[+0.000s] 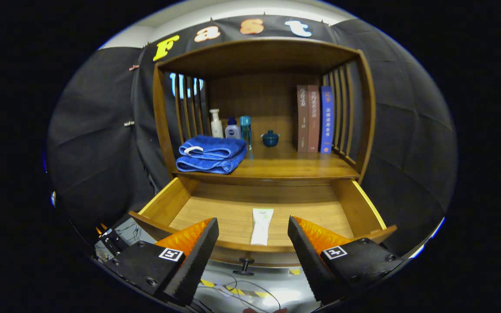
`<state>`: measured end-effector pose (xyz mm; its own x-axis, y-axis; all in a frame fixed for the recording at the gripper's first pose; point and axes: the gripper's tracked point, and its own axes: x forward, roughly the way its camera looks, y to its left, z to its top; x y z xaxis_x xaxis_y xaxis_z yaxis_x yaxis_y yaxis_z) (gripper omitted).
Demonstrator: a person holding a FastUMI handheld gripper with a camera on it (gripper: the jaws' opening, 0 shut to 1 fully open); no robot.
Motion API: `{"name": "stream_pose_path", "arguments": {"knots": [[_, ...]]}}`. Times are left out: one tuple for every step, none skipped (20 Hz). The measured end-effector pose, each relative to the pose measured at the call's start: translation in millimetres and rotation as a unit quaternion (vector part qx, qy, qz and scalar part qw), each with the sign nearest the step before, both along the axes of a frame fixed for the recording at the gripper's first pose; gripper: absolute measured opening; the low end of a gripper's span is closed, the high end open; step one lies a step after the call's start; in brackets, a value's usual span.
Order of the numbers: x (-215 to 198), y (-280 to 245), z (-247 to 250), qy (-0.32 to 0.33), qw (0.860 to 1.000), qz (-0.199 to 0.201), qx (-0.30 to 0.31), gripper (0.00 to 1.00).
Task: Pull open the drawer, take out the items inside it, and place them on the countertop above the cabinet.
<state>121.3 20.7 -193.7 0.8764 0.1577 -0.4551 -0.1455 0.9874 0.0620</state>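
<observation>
The wooden drawer (363, 204) stands pulled out below the cabinet's countertop (294, 167). A white tube (262, 226) lies flat on the drawer floor near its front wall, in line with the gap between my fingers and just beyond them. My gripper (253, 230) is open, its two black fingers with orange backs spread wide above the drawer's front edge, holding nothing. The drawer's small dark knob (245, 265) shows below the front panel, between the fingers.
On the countertop sit a folded blue towel (211, 154) at the left, three small bottles (232, 127) behind it, a dark blue lidded pot (270, 138) in the middle and three upright books (315, 118) at the right. Slatted side walls close the shelf. Cables and striped tape lie on the floor below.
</observation>
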Motion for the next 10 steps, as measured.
{"name": "stream_pose_path", "arguments": {"knots": [[12,2,-9,0.034,0.999,0.008,-0.006,0.99],[20,5,-19,0.073,0.997,0.015,-0.007,0.99],[30,9,-28,0.105,0.994,0.023,-0.007,1.0],[42,8,-40,0.135,0.991,0.021,-0.017,0.99],[51,7,-51,0.167,0.985,0.023,-0.024,1.0],[62,8,-62,0.19,0.981,0.02,-0.028,1.0],[72,7,-73,0.21,0.977,0.016,-0.04,1.0],[82,2,-86,0.224,0.973,0.006,-0.054,1.0],[89,-1,-97,0.242,0.969,-0.005,-0.058,1.0],[94,1,-109,0.266,0.962,-0.004,-0.058,1.0]]}}
